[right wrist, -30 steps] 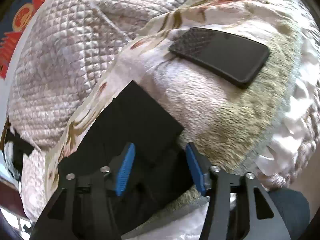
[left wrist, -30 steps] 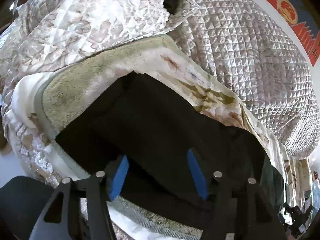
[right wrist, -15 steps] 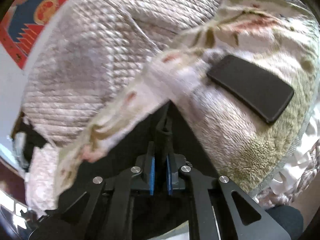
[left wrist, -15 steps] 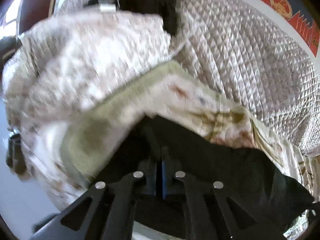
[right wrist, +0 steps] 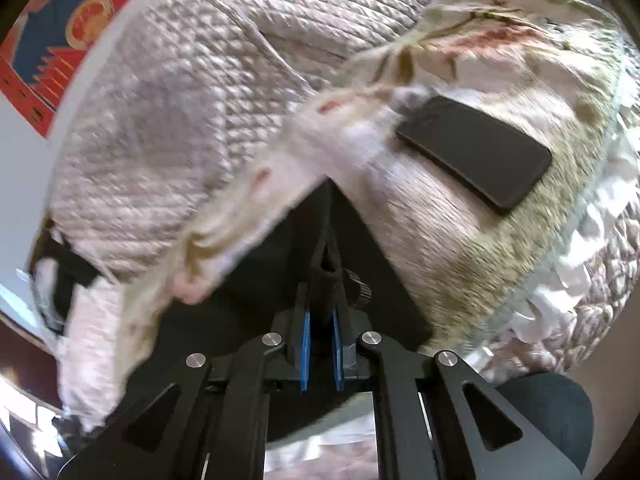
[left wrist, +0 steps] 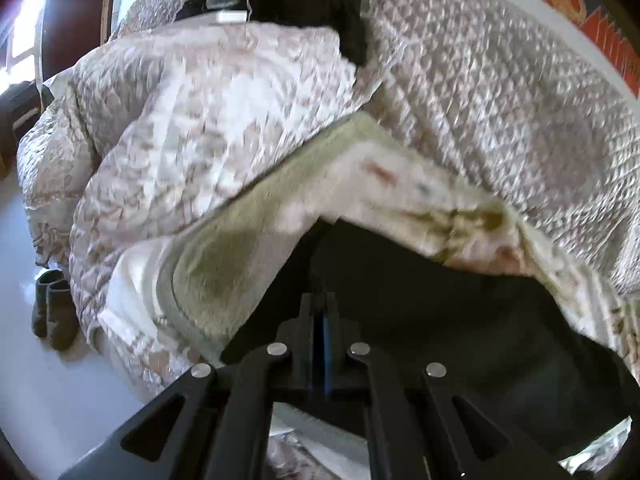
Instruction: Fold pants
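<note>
Black pants lie on a fleecy blanket on a bed. My left gripper is shut on a pinched fold of the black cloth, which rises in a tent to the blue pads. In the right wrist view the same pants are dark and bunched, and my right gripper is shut on a raised ridge of them; a thicker wad of cloth shows between its blue pads. Both grippers point down at a slant, lifting the edge off the blanket.
A black phone lies on the blanket beyond the right gripper. Quilted bedcovers pile up behind. Dark clothes lie at the far end. A pair of boots stands on the floor at left. A dark trouser knee is at lower right.
Both grippers went from wide open over the pants to shut on the cloth, then rose a little, pulling the black fabric up into peaks.
</note>
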`<state>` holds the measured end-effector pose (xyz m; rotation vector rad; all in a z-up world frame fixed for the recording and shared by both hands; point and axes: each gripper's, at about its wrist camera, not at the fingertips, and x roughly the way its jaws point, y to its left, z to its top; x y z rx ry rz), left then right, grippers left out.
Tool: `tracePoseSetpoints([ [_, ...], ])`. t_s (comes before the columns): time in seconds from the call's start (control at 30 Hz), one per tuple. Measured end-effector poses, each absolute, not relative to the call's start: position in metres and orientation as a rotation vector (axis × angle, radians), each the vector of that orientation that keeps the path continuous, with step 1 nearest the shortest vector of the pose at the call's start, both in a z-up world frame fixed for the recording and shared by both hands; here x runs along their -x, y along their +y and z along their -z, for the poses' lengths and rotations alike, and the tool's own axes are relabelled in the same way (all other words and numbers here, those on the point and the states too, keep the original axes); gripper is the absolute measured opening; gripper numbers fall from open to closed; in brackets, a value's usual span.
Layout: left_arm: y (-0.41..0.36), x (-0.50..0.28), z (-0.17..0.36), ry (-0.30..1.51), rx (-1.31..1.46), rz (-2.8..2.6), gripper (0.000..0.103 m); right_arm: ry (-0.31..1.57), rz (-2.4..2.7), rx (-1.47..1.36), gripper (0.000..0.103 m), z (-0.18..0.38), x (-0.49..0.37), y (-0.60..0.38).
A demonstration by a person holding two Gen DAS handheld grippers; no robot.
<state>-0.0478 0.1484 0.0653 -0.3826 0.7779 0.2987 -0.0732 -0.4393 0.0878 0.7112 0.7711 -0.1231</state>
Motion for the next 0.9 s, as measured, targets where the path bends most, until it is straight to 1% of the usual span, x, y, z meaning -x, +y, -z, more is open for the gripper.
tracePoseSetpoints([
  [0.07,0.150,0.046,-0.074,0.757,0.391,-0.286,0.004,0.746,0.100,-0.723,0.008,-0.103,0.072,-0.438],
  [0.13,0.150,0.047,-0.076,0.750,0.392,-0.293,0.004,0.748,0.093,-0.723,0.008,-0.106,0.073,-0.436],
  [0.2,0.152,0.051,-0.074,0.756,0.407,-0.307,0.004,0.785,0.127,-0.721,0.008,-0.094,0.074,-0.440],
  [0.3,0.150,0.055,-0.077,0.754,0.394,-0.306,0.004,0.833,0.165,-0.814,0.008,-0.072,0.082,-0.454],
  [0.5,0.151,0.056,-0.094,0.704,0.393,-0.306,0.004,0.755,0.136,-0.788,0.008,-0.100,0.081,-0.453],
  [0.57,0.149,0.054,-0.081,0.745,0.352,-0.333,0.004,0.788,0.176,-0.762,0.008,-0.089,0.079,-0.456],
  [0.63,0.147,0.051,-0.061,0.832,0.330,-0.337,0.004,0.894,0.229,-0.709,0.008,-0.063,0.076,-0.456],
  [0.67,0.145,0.049,-0.050,0.878,0.313,-0.344,0.004,0.945,0.238,-0.672,0.010,-0.051,0.074,-0.453],
  [0.73,0.144,0.050,-0.041,0.921,0.298,-0.365,0.005,0.954,0.278,-0.595,0.014,-0.048,0.077,-0.447],
  [0.77,0.145,0.052,-0.042,0.913,0.306,-0.374,0.007,0.934,0.297,-0.561,0.019,-0.055,0.078,-0.444],
  [0.8,0.148,0.053,-0.045,0.900,0.309,-0.387,0.009,0.905,0.326,-0.527,0.020,-0.063,0.079,-0.442],
  [0.9,0.152,0.056,-0.059,0.839,0.271,-0.477,0.011,0.806,0.412,-0.387,0.022,-0.088,0.083,-0.436],
])
